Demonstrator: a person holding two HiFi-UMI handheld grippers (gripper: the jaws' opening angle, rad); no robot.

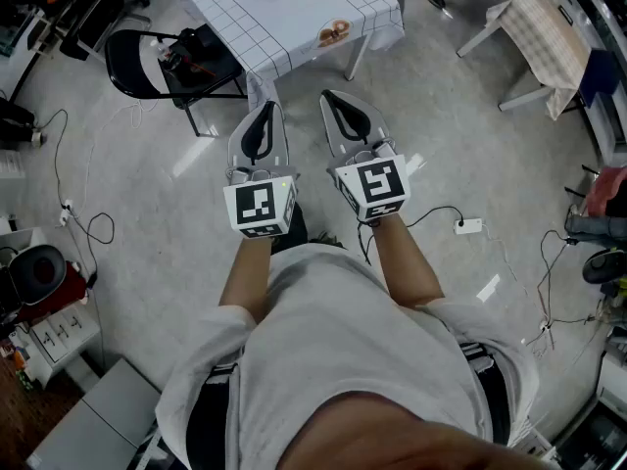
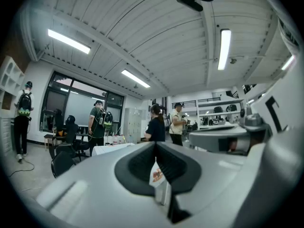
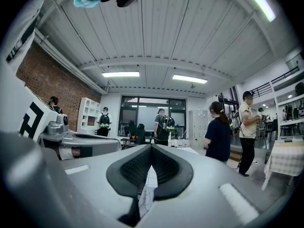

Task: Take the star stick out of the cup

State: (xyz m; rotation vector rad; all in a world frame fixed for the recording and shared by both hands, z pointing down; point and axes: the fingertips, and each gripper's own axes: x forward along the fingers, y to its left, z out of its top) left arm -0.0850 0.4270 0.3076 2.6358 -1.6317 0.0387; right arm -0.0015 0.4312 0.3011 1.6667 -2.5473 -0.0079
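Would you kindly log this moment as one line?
left gripper: shut, empty | right gripper: shut, empty | white checked-cloth table: ahead, untouched

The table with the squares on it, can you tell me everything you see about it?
The table stands on the grey floor at the top of the head view, partly cut off. A white cloth with thin dark grid lines covers it and hangs over the edges. One pale leg shows beneath. A small orange-brown thing lies near its corner, and a black chair stands beside it.
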